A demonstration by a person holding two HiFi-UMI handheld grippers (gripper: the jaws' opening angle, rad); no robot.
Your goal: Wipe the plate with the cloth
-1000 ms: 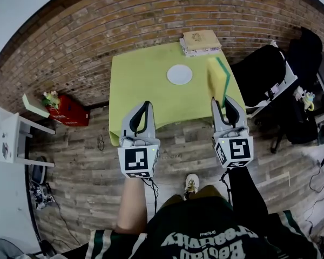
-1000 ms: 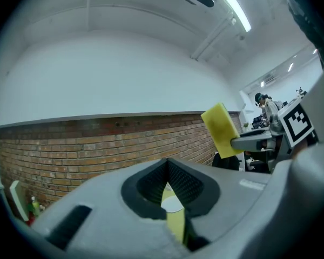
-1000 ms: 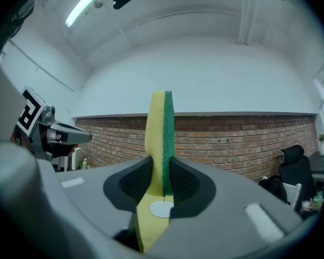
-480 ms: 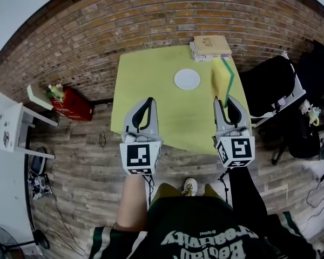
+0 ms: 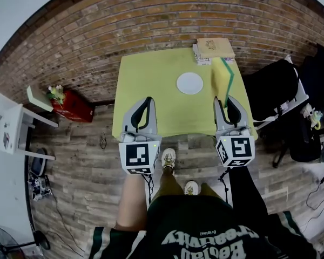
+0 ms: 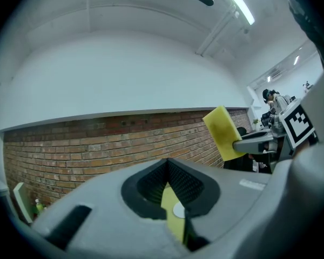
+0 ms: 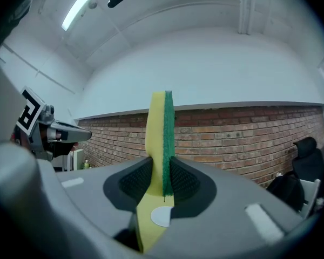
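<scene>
Foot (image 5: 168,158) forward; yellow table (image 5: 146,90), plate (image 5: 189,83), probable books (image 5: 215,48), brickwork (image 5: 151,20).

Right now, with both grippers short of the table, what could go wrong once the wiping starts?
1. The round white plate lies loose on the yellow-green table. The left gripper is shut, empty and well short of it, so a wipe may push the plate along.
2. The right gripper pinches the yellow sponge with a green scouring face by one end only. Pressed down, the sponge may fold or slip out.
</scene>
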